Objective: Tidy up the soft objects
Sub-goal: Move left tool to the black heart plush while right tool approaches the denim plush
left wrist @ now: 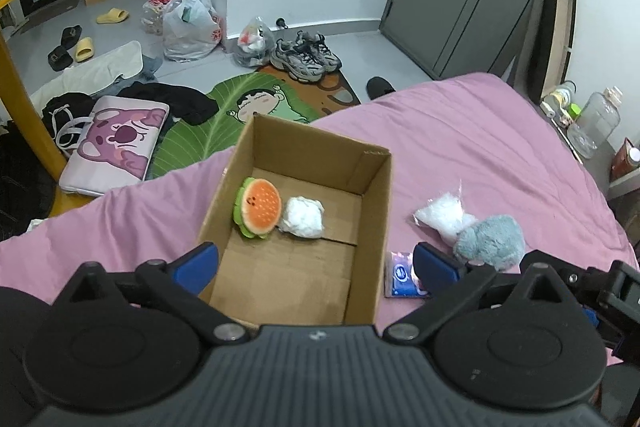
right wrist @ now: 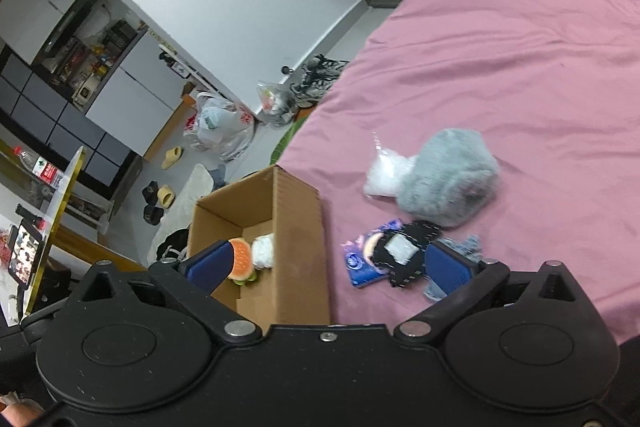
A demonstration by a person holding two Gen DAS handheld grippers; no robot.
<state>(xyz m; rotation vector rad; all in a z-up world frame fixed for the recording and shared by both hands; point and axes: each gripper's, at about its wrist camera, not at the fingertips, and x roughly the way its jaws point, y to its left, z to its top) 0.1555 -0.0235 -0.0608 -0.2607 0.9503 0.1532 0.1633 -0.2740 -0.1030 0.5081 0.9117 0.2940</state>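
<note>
With two toys in the cardboard box (left wrist: 372,203) near the bed's (left wrist: 480,147) foot edge, we judge the grey plush (right wrist: 448,177) comes next, both our left gripper (left wrist: 316,263) and right gripper (right wrist: 330,263) spread apart and empty.

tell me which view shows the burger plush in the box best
The left wrist view: the burger plush lies fully visible on the floor of the cardboard box, beside a white bundle. In the right wrist view, one blue finger and the box wall hide most of the plush.

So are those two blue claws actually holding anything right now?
No. The left gripper is spread wide above the cardboard box, and the right gripper is open too, with nothing between its fingers.
</note>
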